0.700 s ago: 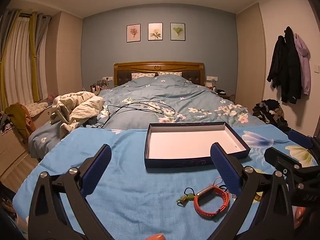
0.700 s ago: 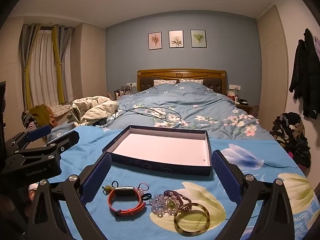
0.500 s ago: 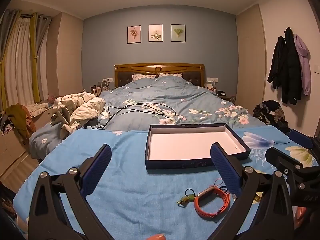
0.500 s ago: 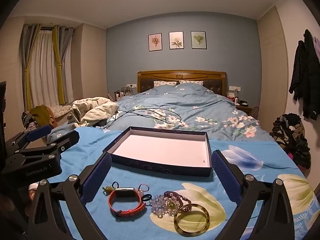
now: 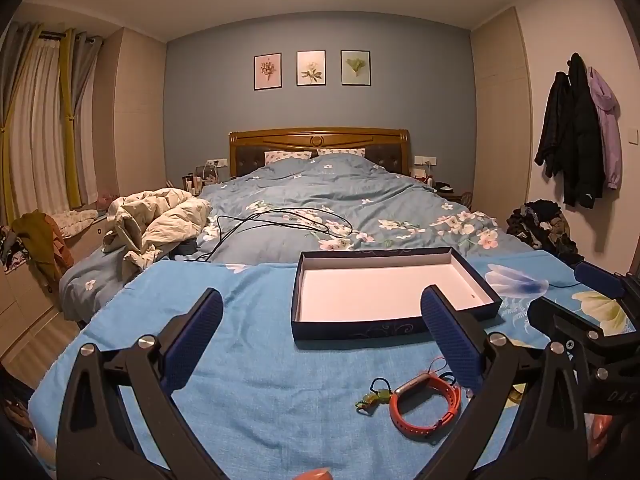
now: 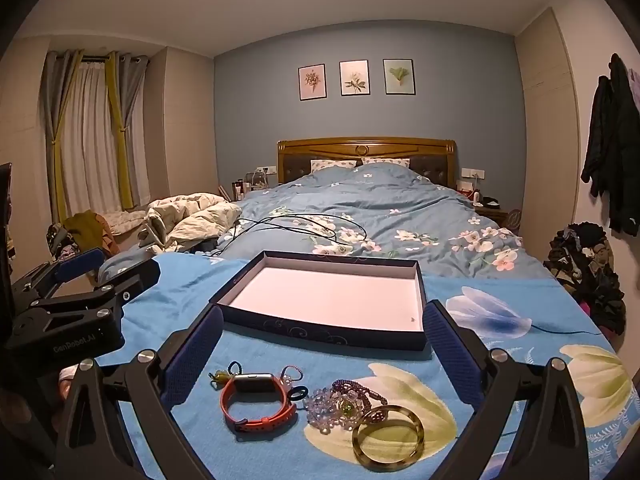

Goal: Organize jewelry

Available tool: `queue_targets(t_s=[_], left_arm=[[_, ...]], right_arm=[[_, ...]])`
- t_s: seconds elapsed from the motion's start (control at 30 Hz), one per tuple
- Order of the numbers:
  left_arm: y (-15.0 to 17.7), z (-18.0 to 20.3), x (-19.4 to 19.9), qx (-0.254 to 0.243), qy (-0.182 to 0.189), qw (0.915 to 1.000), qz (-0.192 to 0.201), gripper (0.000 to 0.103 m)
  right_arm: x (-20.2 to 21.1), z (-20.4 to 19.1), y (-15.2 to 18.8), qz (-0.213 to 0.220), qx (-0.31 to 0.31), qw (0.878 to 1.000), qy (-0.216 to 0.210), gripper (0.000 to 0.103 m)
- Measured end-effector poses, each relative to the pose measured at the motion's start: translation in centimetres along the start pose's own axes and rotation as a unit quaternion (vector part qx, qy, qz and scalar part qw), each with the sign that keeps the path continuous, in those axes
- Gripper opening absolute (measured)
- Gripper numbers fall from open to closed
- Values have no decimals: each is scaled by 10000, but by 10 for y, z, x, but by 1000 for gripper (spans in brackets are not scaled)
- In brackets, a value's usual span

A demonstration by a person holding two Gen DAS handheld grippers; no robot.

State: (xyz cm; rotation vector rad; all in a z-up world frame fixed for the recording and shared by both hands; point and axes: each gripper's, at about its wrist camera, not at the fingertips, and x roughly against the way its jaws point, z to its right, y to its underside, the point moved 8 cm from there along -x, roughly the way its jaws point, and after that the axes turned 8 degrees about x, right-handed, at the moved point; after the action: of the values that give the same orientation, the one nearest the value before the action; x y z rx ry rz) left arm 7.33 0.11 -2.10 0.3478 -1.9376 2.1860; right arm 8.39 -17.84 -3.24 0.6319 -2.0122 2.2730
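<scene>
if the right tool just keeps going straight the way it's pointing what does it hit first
Probably the near wall of the dark blue box, which lies straight ahead between the open right tool's fingers. The orange watch and bangle lie nearer but lower; depth is unclear.

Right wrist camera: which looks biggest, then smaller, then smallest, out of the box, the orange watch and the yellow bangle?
1. The box, clearly the largest, even though it lies farthest back.
2 and 3. The orange watch and the yellow bangle look about alike. The bangle lies slightly nearer the camera, so I won't rank them.
</scene>
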Motion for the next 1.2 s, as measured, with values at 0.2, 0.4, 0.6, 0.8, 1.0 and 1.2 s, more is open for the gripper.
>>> queue_targets(t_s=[0.2,0.4,0.6,0.8,1.0,1.2], left_arm=[[0,0,0,-1,15,10000,-10,97],[0,0,0,-9,0,10000,1,97],[1,1,0,-9,5,10000,-2,97],[1,1,0,-14,-2,10000,2,97],[0,2,0,-36,-12,10000,4,97],[0,3,0,-30,-7,10000,6,97]], right_arm=[[-2,0,1,-1,-8,10000,-3,96],[-3,0,1,-7,-5,10000,7,96],[-2,1,1,0,-11,10000,-3,96],[-1,0,3,20,6,10000,-14,96],[-2,0,3,23,-1,10000,-17,96],[-2,1,3,30,-9,10000,-26,96]])
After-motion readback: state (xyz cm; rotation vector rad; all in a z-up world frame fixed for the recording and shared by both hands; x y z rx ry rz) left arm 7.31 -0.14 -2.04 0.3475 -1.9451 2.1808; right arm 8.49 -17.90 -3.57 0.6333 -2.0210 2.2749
